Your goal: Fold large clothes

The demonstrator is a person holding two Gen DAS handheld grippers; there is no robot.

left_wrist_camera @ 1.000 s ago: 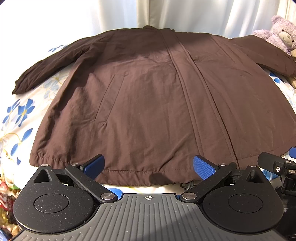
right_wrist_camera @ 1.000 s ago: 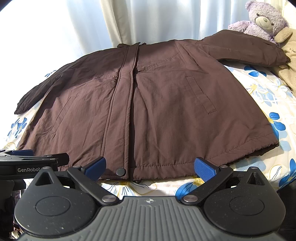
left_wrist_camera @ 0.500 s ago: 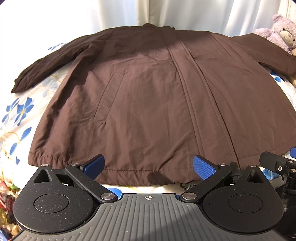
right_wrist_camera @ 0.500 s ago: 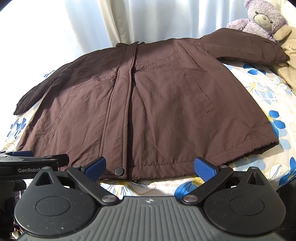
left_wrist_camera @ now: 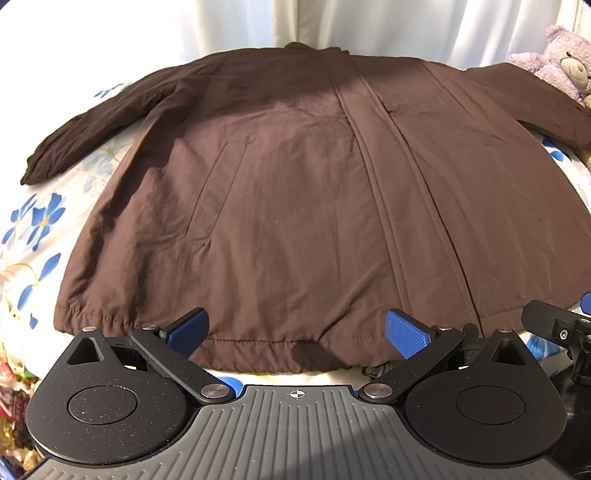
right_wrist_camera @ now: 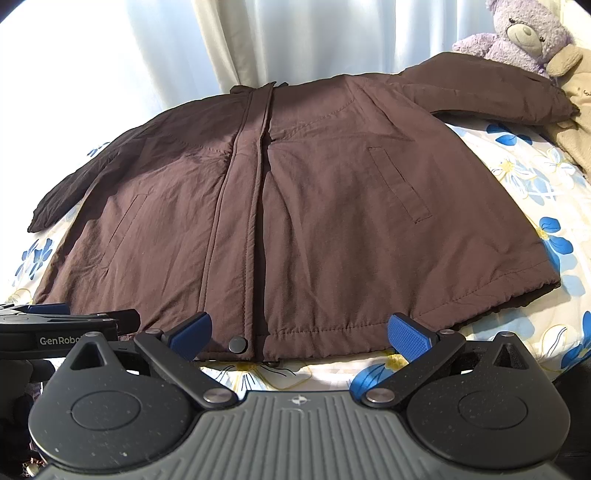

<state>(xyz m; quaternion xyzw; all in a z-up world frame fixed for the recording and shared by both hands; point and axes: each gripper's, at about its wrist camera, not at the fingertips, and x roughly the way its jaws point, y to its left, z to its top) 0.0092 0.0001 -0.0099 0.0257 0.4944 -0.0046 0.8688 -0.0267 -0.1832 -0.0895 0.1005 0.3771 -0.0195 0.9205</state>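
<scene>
- Bed (left_wrist_camera: 55, 236) with a white sheet printed in blue flowers fills both views; the whole job sits on it.
- Brown jacket (left_wrist_camera: 295, 206) lies flat on the bed, front up, closed down the middle, collar at the far side by the curtain (right_wrist_camera: 258, 40), hem nearest me.
- Both sleeves are spread out to the sides: left sleeve (left_wrist_camera: 96, 122) angled off toward the bed edge, right sleeve (right_wrist_camera: 491, 92) reaching toward the toys.
- Progress, my read: nothing folded yet. No sleeve brought in, no side turned over, hem not lifted. All folds are left to do.
- Purple teddy bear (right_wrist_camera: 517, 33) and a beige soft toy (right_wrist_camera: 576, 110) sit at the far right corner, touching or just beside the right cuff; they could crowd that sleeve when I fold it in.
- Some colourful clutter (left_wrist_camera: 14, 384) shows low left, off the bed edge; can't tell what it is.
- Left gripper (left_wrist_camera: 295, 330) hovers at the hem on the jacket's left half, fingers wide apart, holding nothing.
- Right gripper (right_wrist_camera: 299, 330) hovers at the hem near the snap button (right_wrist_camera: 238, 344), fingers wide apart, nothing between them.
- Path to the hem looks free for both.
</scene>
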